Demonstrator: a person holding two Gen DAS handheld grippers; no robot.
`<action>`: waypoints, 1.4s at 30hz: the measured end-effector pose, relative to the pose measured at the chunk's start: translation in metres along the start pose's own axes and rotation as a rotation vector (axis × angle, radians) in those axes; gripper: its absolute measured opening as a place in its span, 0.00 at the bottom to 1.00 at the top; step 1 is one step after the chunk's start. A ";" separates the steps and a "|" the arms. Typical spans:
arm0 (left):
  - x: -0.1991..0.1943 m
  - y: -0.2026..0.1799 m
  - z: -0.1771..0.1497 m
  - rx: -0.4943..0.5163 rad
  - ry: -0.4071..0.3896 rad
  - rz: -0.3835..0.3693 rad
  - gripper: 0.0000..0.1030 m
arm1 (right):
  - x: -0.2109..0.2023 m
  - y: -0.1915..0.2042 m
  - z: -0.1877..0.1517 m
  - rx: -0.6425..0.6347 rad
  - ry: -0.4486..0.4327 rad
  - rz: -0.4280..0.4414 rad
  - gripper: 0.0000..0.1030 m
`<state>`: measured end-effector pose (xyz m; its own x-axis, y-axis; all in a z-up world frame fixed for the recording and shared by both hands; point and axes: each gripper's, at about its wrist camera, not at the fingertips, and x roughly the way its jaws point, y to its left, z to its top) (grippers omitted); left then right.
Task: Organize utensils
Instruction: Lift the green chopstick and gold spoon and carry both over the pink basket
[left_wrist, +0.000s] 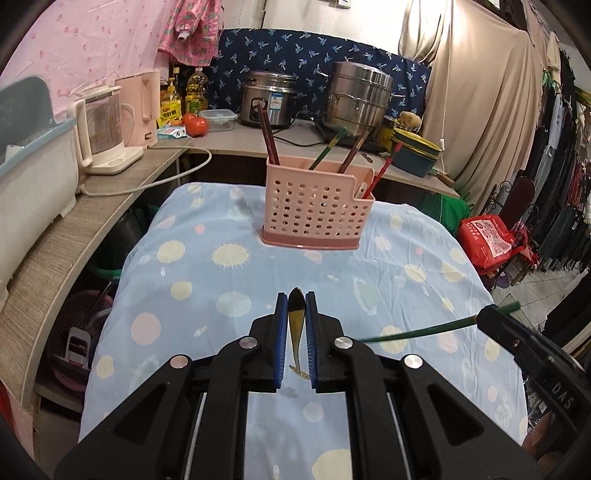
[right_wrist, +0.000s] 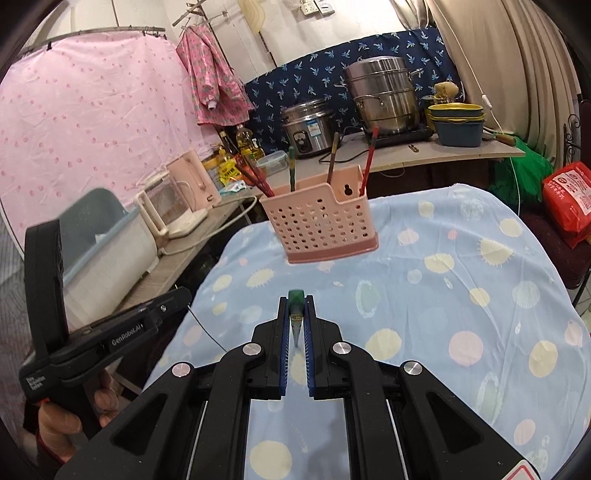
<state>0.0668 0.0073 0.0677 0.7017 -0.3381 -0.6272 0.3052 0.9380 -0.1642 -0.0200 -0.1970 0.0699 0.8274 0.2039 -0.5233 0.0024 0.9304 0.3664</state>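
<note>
Left wrist view shows my left tongs (left_wrist: 296, 306) nearly closed on a slim gold-and-dark utensil (left_wrist: 296, 328), which runs lengthwise between the blue pads (left_wrist: 282, 332), its rounded tip poking out just past them. I cannot tell what kind of utensil it is. Ahead, the pink perforated utensil holder (left_wrist: 314, 210) stands upright on the counter (left_wrist: 192, 280) with its blue spotted cloth, well apart from the tongs. Several sticks lean out of it: a dark red pair (left_wrist: 267, 138) at its left, green-handled (left_wrist: 327, 149) and brown (left_wrist: 352, 153) ones in the middle, a red one (left_wrist: 380, 171) in the lower right compartment.

At the right edge of the same view I see my right tongs gripping a long green chopstick (left_wrist: 424, 330) that extends sideways above the cloth.

From the right wrist camera, my right tongs (right_wrist: 296, 308) are pinched tight on that chopstick's green end (right_wrist: 296, 297), seen head-on. The holder (right_wrist: 317, 225) sits beyond, and the left device (right_wrist: 110, 332) is at the left.
</note>
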 end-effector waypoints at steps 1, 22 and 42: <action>0.001 0.000 0.004 0.004 -0.004 -0.002 0.09 | 0.001 -0.001 0.007 0.005 -0.004 0.008 0.07; 0.045 -0.001 0.144 0.080 -0.105 0.045 0.09 | 0.050 0.000 0.176 -0.025 -0.203 -0.032 0.07; 0.141 -0.004 0.215 0.085 -0.100 0.039 0.09 | 0.174 -0.032 0.225 0.092 -0.183 -0.031 0.07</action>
<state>0.3026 -0.0599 0.1434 0.7734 -0.3116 -0.5521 0.3269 0.9422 -0.0740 0.2498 -0.2594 0.1404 0.9143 0.1089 -0.3902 0.0742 0.9020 0.4254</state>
